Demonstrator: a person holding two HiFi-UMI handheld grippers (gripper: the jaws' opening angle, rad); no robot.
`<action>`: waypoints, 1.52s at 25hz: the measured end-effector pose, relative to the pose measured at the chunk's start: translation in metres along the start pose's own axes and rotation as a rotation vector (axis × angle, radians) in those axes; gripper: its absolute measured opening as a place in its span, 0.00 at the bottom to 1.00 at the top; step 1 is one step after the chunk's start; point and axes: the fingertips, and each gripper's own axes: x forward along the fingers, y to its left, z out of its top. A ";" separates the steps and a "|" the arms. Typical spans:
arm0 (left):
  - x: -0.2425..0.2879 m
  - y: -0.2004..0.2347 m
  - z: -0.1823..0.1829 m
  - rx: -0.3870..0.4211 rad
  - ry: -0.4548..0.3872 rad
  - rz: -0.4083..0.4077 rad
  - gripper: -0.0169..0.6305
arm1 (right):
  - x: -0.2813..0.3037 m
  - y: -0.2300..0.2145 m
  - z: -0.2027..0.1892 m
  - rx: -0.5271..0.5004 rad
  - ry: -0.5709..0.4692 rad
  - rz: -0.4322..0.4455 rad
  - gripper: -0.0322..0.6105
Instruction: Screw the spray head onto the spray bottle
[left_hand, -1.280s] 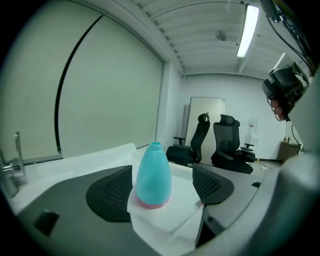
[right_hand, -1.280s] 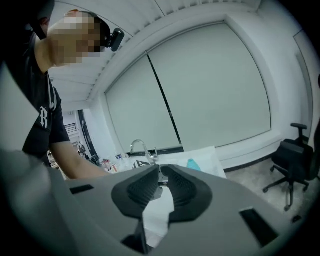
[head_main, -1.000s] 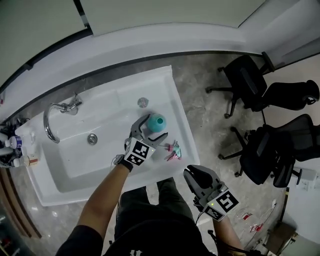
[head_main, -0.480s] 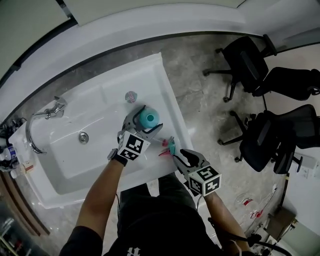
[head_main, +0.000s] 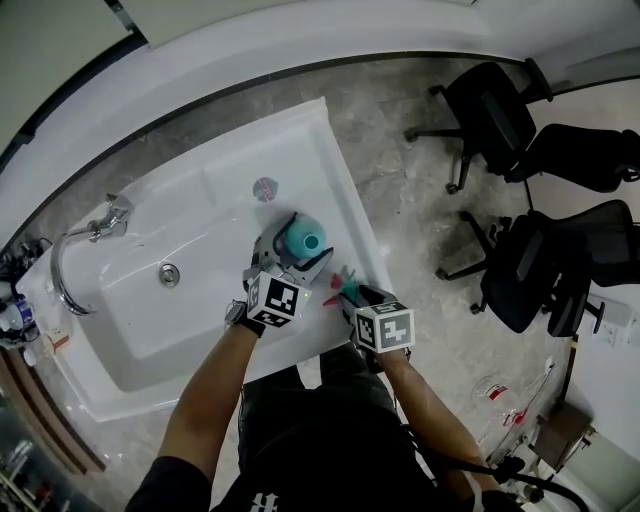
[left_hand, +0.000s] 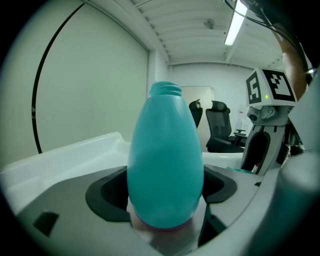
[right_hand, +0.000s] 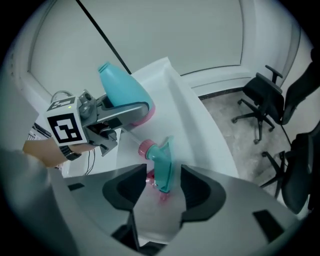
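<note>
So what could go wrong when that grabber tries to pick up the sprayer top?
The right gripper has just been opening its jaws, which stand around the spray head without pinching it; it lies tilted, so they might catch a corner and flick it away.
It rests on the sink rim near the outer edge, so a nudge could drop it to the floor.
The left gripper clamps the rounded bottle, which might slip.
</note>
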 end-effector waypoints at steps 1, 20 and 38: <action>0.000 -0.001 0.000 0.003 -0.002 -0.005 0.66 | 0.001 0.000 0.000 0.005 0.002 0.002 0.34; -0.058 0.024 0.021 0.077 0.263 -0.090 0.66 | -0.221 0.016 0.107 -0.370 -0.313 0.047 0.23; -0.129 -0.026 0.097 0.215 0.480 -0.263 0.66 | -0.336 0.083 0.192 -1.213 -0.357 -0.371 0.23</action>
